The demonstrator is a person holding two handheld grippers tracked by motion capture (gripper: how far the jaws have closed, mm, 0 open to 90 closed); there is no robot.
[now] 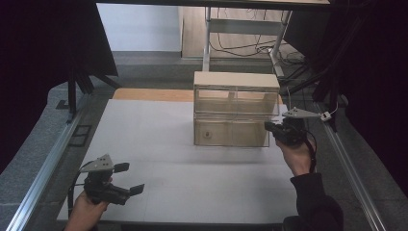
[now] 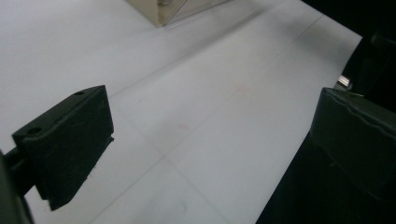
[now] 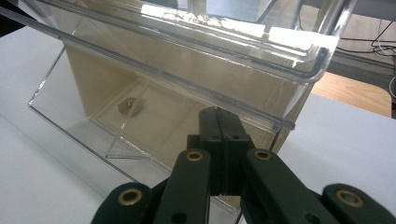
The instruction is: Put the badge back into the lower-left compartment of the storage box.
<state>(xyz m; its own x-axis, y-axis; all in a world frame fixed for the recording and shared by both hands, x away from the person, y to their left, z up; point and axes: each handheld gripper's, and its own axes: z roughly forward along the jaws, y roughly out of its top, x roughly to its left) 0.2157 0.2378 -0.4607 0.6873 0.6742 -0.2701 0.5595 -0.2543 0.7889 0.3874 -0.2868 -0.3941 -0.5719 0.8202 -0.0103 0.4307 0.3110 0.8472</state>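
A clear plastic drawer cabinet (image 1: 235, 108) with a pale wooden top stands on the white table (image 1: 159, 130), toward the back right. Its lower drawer (image 3: 116, 79) holds a small brown object (image 3: 127, 105). My right gripper (image 1: 269, 126) is at the cabinet's front right corner with its jaws pressed together. In the right gripper view, the right gripper (image 3: 219, 112) has its tips against the clear rim between the two drawers, and I see nothing between the jaws. My left gripper (image 1: 130, 178) hovers open over the table's front left with nothing in it. In the left gripper view, the left gripper (image 2: 205, 140) has its jaws wide apart.
Metal rails (image 1: 48, 163) run along both sides of the table. A bare wooden strip (image 1: 144, 94) shows at the far edge. Behind it stands a desk frame with cables (image 1: 245, 48). Dark curtains hang left and right. The cabinet's corner (image 2: 173, 9) lies far ahead of the left gripper.
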